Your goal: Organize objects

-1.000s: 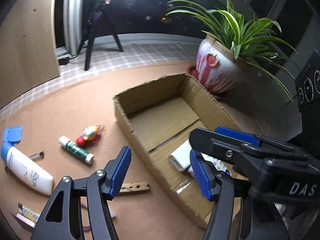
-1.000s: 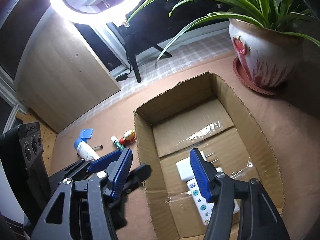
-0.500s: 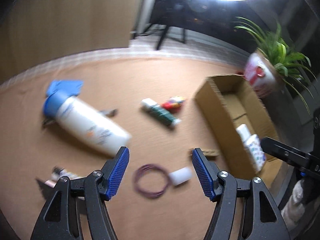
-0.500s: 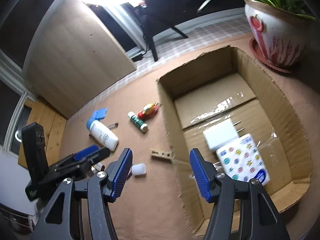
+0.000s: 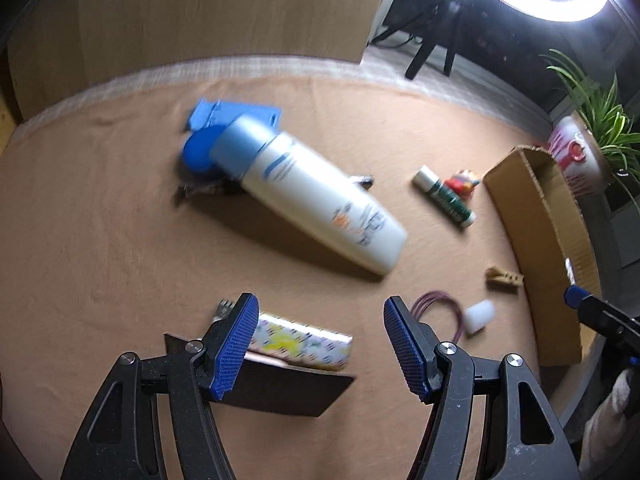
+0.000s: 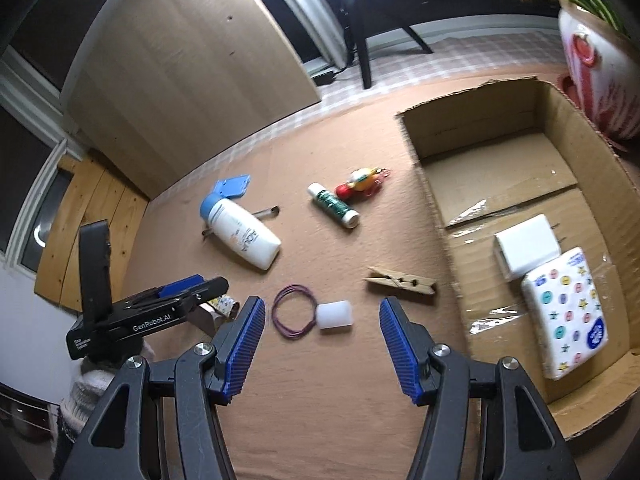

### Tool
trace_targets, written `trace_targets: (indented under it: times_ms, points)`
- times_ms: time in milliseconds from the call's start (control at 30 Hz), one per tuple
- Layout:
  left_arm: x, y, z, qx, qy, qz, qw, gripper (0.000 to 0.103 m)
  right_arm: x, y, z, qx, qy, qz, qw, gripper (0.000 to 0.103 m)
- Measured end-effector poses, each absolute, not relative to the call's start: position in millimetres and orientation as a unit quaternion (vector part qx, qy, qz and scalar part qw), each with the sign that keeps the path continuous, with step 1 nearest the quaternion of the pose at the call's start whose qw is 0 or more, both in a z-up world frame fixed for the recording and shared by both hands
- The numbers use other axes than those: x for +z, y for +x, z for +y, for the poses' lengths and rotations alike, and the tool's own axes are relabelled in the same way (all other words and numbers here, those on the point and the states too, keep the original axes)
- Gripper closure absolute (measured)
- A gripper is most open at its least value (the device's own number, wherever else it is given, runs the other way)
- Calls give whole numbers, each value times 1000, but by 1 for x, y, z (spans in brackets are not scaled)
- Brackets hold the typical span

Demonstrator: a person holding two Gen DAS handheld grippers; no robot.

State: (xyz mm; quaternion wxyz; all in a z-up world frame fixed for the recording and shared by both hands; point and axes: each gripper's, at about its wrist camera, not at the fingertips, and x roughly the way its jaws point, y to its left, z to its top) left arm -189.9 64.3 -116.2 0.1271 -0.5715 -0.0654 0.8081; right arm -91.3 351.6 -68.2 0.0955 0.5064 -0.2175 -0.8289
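The left gripper [image 5: 320,344] hangs with released jaws, which have just been widening, above a patterned foil-wrapped tube [image 5: 302,340] lying on a dark flat card [image 5: 288,388], near the close edge of the tan-covered bench [image 5: 100,240]. The right gripper [image 6: 322,344] is likewise released and empty over open bench, just short of a small white cap [image 6: 335,314] touching a purple elastic loop [image 6: 294,316]. The open brown cardboard box [image 6: 432,196] lies to its right, with a wooden clothespin [image 6: 400,281] just outside its left wall.
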Motion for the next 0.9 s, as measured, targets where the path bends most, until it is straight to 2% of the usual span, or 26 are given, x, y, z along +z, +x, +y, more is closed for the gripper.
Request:
trace_targets:
  times_ms: [533,900]
  points:
    - [-134,-128,4,781,-604,-81,135,35,-76,-104,316,-819,524,-209,106,47]
    - [-132,-83,18,774,-596,-95,193,36,-81,-106,301,-815,534,-198,107,47]
